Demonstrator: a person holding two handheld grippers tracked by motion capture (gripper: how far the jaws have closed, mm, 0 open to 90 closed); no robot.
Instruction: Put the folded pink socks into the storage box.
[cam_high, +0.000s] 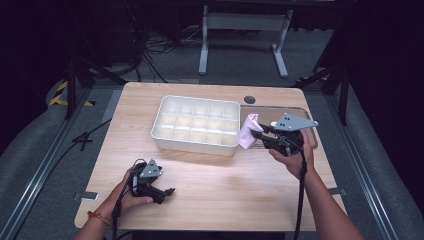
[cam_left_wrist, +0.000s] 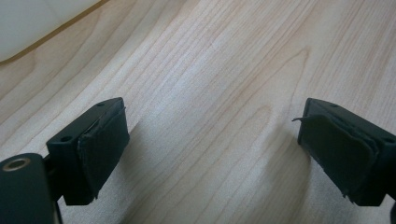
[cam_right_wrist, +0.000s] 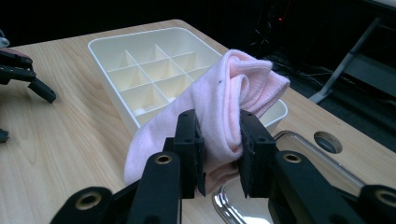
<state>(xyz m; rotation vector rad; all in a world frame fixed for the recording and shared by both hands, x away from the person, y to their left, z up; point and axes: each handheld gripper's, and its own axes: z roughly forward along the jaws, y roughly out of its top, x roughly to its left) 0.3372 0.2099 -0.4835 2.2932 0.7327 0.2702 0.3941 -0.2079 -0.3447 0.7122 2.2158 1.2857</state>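
Right tongs (cam_high: 258, 133), jaws clamped on a folded pink cloth (cam_high: 247, 131), held above the counter (cam_high: 210, 175) just beside the right end of a white divided tray (cam_high: 196, 124); the cloth (cam_right_wrist: 219, 109) droops below the jaws; a clear shallow tray (cam_high: 312, 137) lies under the right hand (cam_high: 292, 152). Left tongs (cam_high: 168, 192), jaws wide apart with nothing between, low over bare wood at the near left, well apart from the white tray; left hand (cam_high: 127, 192) grips the body.

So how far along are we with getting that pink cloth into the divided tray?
Done: the right hand-held gripper has the pink cloth clamped and lifted. In hand: it hangs beside the white divided tray. Left: placing it; the compartments look empty. The left hand-held gripper rests open.
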